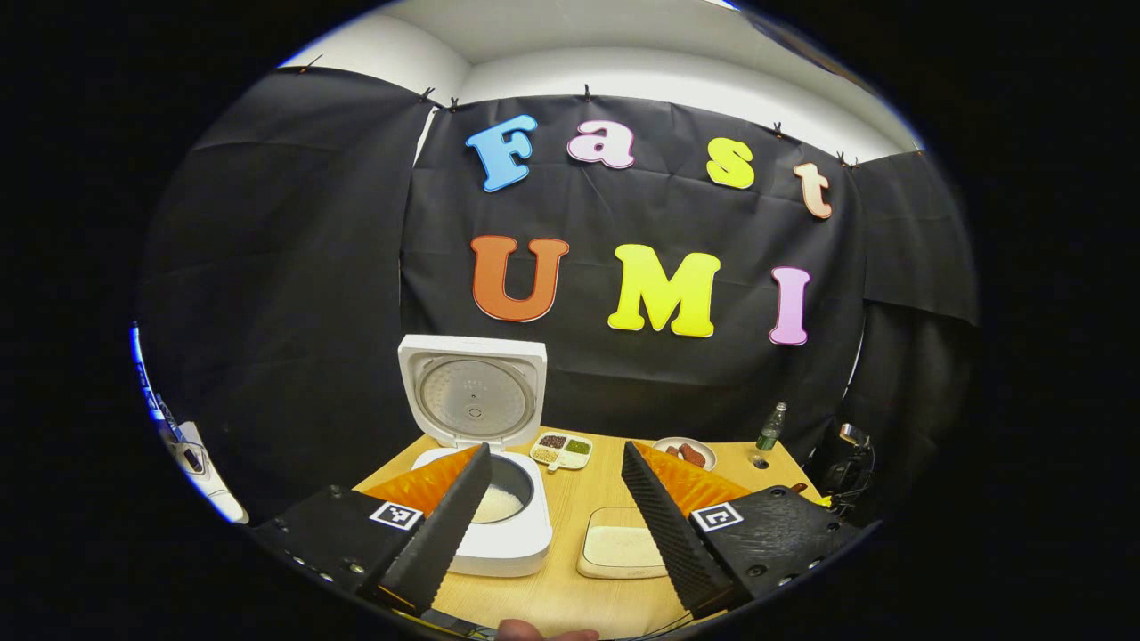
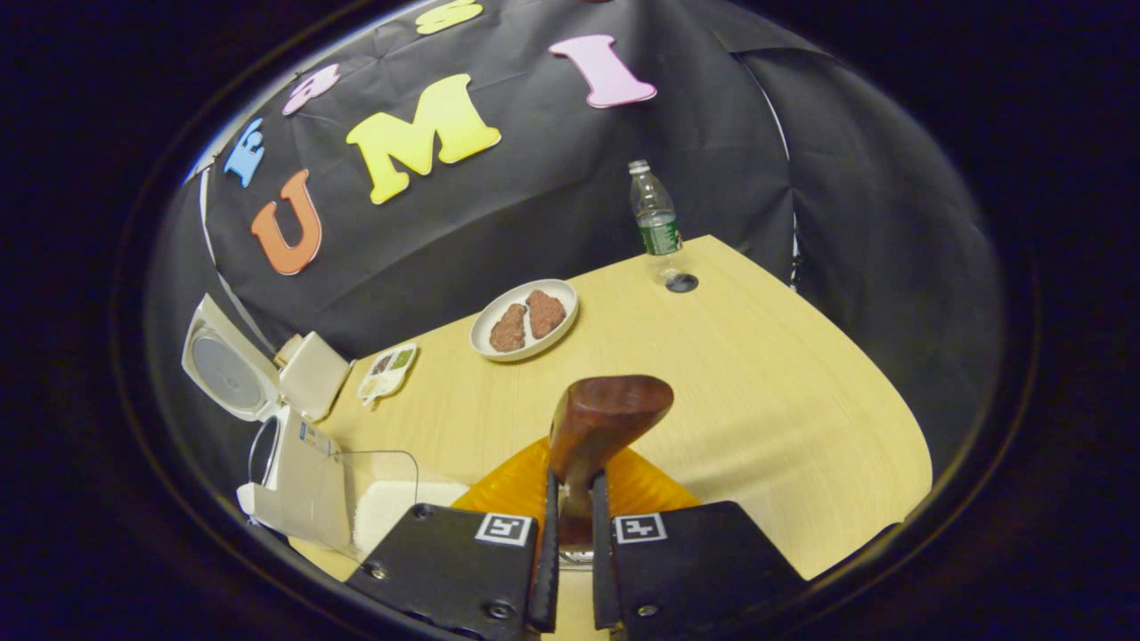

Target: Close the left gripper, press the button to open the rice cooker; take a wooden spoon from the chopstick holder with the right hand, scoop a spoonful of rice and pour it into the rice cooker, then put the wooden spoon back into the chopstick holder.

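Observation:
The white rice cooker (image 1: 503, 543) stands open with its lid (image 1: 472, 396) upright, and white rice lies in its pot (image 1: 497, 504). My left gripper (image 1: 557, 521) is open and holds nothing. It hovers over the table's near edge, its left finger in front of the cooker. A shallow tray of rice (image 1: 623, 545) sits between the fingers, farther off. My right gripper (image 2: 570, 485) is shut on the handle of a dark wooden spoon (image 2: 610, 411), whose bowl points up and forward above the table. The cooker (image 2: 267, 409) and rice tray (image 2: 392, 512) lie to its left.
Behind the cooker sits a small divided dish of grains (image 1: 561, 450). At the back of the wooden table (image 2: 757, 392) are a plate with two brown pieces (image 2: 525, 319), a plastic bottle (image 2: 657, 218) and its cap (image 2: 681, 283). A fingertip (image 1: 543, 632) shows at the bottom edge.

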`<state>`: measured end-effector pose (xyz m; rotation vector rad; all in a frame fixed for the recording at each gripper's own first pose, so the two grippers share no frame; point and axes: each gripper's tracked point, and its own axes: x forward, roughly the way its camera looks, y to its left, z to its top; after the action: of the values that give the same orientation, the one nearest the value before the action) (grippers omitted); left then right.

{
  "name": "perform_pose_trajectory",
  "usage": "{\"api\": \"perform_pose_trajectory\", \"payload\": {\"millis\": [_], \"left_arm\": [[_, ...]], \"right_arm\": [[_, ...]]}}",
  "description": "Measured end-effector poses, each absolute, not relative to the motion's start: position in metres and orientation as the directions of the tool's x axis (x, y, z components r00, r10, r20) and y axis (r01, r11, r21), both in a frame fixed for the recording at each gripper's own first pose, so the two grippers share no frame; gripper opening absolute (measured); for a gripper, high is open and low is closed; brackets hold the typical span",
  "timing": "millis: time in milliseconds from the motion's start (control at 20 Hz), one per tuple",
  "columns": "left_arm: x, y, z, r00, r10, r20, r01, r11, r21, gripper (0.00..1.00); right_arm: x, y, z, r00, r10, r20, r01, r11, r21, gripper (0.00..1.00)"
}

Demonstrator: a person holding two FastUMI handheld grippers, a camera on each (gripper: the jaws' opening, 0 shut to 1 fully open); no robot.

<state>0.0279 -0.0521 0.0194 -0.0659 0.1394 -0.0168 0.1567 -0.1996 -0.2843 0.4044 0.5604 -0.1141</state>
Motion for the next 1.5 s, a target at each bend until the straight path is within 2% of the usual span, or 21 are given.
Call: {"api": "perform_pose_trajectory", "payload": {"millis": [100,150,200,250,300,350,750,800,850,1100,1500], "left_arm": [[0.029,-0.050,0.019,0.990,-0.021,-0.137,0.012,0.998,-0.067,0.94],[0.030,-0.052,0.022,0.991,-0.024,-0.134,0.015,0.998,-0.069,0.94],[0.032,-0.050,0.024,0.992,-0.025,-0.127,0.017,0.997,-0.069,0.94],[0.035,-0.049,0.027,0.993,-0.028,-0.119,0.020,0.998,-0.067,0.94],[0.038,-0.047,0.030,0.994,-0.029,-0.109,0.022,0.998,-0.064,0.94],[0.042,-0.045,0.033,0.995,-0.030,-0.100,0.024,0.998,-0.060,0.94],[0.097,-0.008,0.068,1.000,-0.003,-0.012,0.003,1.000,0.017,0.94],[0.106,-0.003,0.071,1.000,-0.002,-0.009,0.002,1.000,0.029,0.94],[0.115,0.002,0.075,1.000,0.000,-0.003,0.000,0.999,0.046,0.94],[0.169,0.027,0.095,1.000,-0.004,0.001,0.004,0.997,0.075,0.94],[0.261,0.073,0.088,0.999,0.031,-0.036,-0.028,0.997,0.075,0.95]], "right_arm": [[0.156,-0.199,-0.279,0.850,0.010,-0.526,0.201,0.918,0.343,0.24],[0.155,-0.202,-0.276,0.853,0.002,-0.521,0.200,0.923,0.330,0.43],[0.154,-0.205,-0.271,0.857,-0.010,-0.515,0.201,0.927,0.316,0.53],[0.152,-0.209,-0.268,0.858,-0.021,-0.513,0.203,0.932,0.302,0.71],[0.151,-0.213,-0.262,0.861,-0.033,-0.507,0.208,0.934,0.292,0.80],[0.148,-0.218,-0.254,0.866,-0.044,-0.497,0.212,0.934,0.286,0.83],[0.117,-0.243,-0.150,0.928,-0.131,-0.350,0.224,0.944,0.241,0.84],[0.112,-0.243,-0.136,0.933,-0.146,-0.329,0.226,0.948,0.222,0.87],[0.106,-0.242,-0.123,0.937,-0.161,-0.310,0.229,0.953,0.198,1.00],[0.074,-0.221,-0.067,0.959,-0.189,-0.211,0.220,0.966,0.135,1.00],[0.014,-0.204,-0.059,0.943,-0.272,-0.194,0.298,0.947,0.119,1.00]]}}
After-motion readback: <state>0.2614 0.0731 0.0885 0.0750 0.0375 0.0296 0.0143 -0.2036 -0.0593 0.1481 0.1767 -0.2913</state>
